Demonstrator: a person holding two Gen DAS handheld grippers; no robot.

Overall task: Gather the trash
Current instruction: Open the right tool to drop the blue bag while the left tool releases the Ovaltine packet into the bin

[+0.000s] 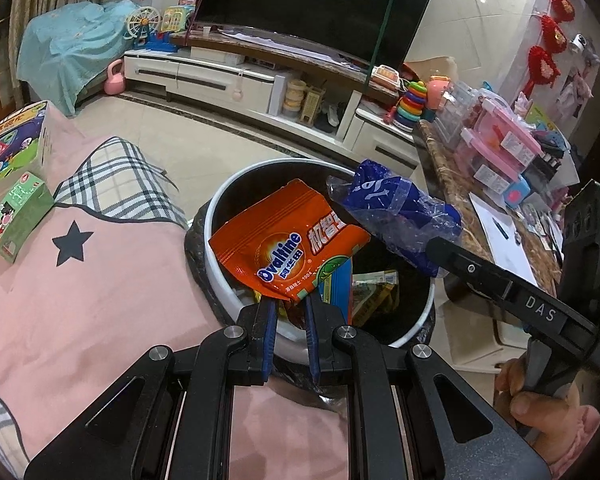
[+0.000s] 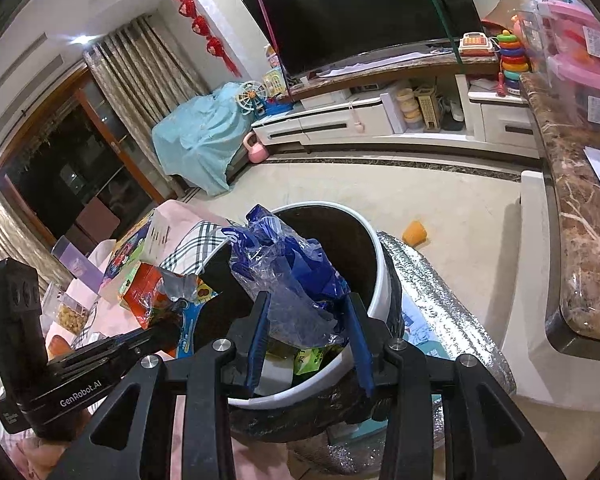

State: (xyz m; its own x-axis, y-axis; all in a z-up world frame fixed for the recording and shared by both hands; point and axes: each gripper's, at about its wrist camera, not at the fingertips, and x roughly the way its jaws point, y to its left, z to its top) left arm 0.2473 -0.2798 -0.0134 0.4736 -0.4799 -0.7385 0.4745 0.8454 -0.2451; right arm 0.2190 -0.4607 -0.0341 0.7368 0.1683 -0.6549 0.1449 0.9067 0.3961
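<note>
A white trash bin with a black liner stands beside the pink-covered table; it also shows in the right wrist view. My left gripper is shut on the lower edge of an orange Ovaltine packet and holds it over the bin's mouth. My right gripper is shut on a crumpled blue and clear plastic wrapper, also over the bin; the wrapper shows in the left wrist view too. Several wrappers lie inside the bin.
A pink cloth with a star covers the table at left, with a green box and a puzzle box on it. A marble counter with pink containers stands at right. A TV stand lies beyond the floor. An orange cup is on the floor.
</note>
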